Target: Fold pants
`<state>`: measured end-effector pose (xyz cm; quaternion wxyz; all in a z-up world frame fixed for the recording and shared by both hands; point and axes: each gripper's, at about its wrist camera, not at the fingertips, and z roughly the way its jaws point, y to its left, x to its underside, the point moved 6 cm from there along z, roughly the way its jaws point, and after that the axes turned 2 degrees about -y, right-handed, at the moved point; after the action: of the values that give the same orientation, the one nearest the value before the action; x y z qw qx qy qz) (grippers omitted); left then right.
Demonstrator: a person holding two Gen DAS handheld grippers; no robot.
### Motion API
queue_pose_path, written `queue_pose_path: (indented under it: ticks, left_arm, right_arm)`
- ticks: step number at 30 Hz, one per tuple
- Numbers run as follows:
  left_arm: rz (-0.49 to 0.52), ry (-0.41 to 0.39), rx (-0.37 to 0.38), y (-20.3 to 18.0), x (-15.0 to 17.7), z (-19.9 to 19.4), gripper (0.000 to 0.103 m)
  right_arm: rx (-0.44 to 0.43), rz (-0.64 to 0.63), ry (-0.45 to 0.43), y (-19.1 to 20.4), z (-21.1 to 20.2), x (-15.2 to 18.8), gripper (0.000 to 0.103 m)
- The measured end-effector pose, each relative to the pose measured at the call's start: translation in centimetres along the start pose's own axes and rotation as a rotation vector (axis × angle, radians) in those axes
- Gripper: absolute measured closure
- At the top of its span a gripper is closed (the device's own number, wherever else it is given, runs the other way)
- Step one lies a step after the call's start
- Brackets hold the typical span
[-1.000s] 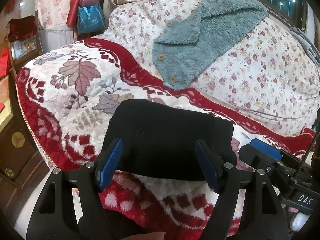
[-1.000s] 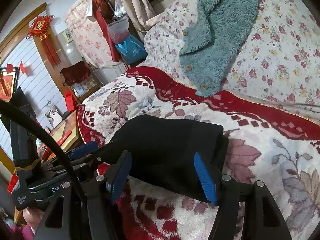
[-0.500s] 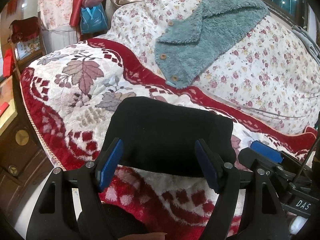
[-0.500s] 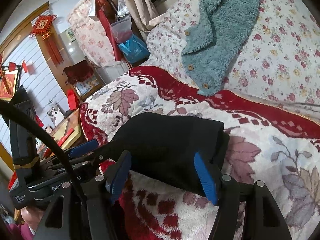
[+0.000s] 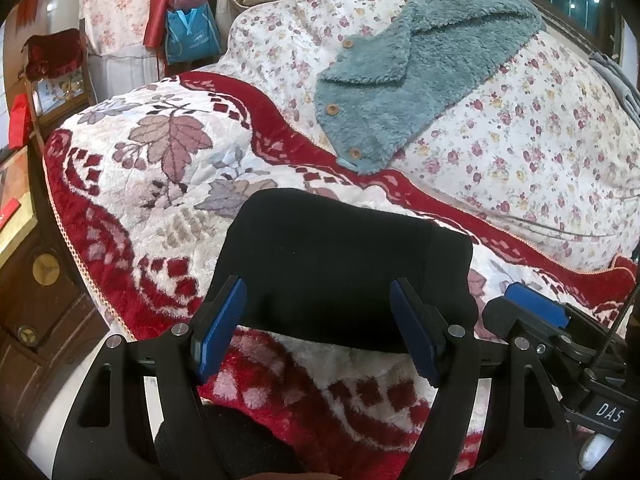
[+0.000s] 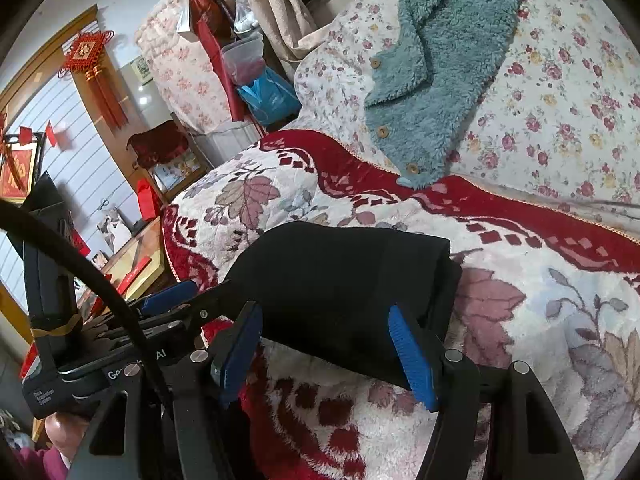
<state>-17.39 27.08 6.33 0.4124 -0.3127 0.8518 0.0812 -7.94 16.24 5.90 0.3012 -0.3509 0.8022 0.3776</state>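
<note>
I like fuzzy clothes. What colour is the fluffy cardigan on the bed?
Teal blue-green, with small wooden buttons. The cardigan shows best in the left wrist view.

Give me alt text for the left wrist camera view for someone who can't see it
A folded black pair of pants lies on a red and white leaf-patterned plush blanket, framed by the open left gripper with blue-padded fingers. Behind, a teal fleece jacket with wooden buttons rests on a floral quilt; the right gripper shows at lower right.

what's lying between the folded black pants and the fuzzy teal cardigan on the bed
Only bedding: the red and white leaf-patterned plush blanket, whose red border reaches the teal fleece cardigan's hem. Nothing else lies before the folded black pants. Both wrist views show this.
</note>
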Motion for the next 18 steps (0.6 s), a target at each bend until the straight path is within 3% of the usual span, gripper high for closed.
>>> queue_pose_path:
  ticks: [18]
  left_arm:
    - [-0.001, 0.006, -0.001, 0.2, 0.13, 0.42, 0.028]
  right_arm:
    - [-0.002, 0.003, 0.009, 0.0, 0.23, 0.13, 0.039]
